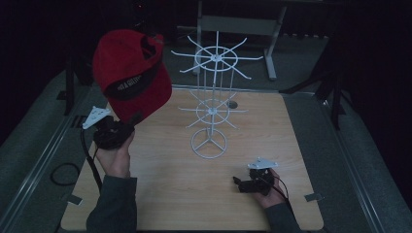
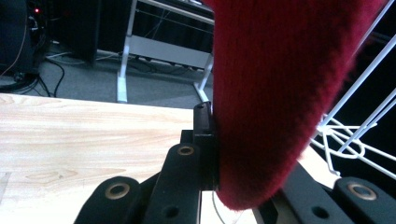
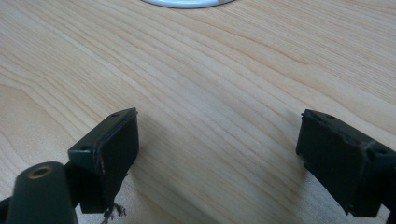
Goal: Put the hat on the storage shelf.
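One red cap (image 1: 130, 73) with a dark inner band, raised above the table's (image 1: 165, 194) left edge, clamped at its brim by the left gripper (image 1: 127, 127). One white wire rack (image 1: 212, 104) stands mid-table. The right gripper (image 3: 219, 149) rests released; its view shows bare woodgrain between the jaws.

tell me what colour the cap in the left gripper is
Red, with a dark band inside; the cap shows best in the high view.

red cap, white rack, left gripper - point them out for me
red cap (image 1: 127, 60), high view, on the crown
white rack (image 1: 210, 143), high view, on the round base ring
left gripper (image 2: 211, 140), left gripper view, where the jaws are clamped on the cap's edge
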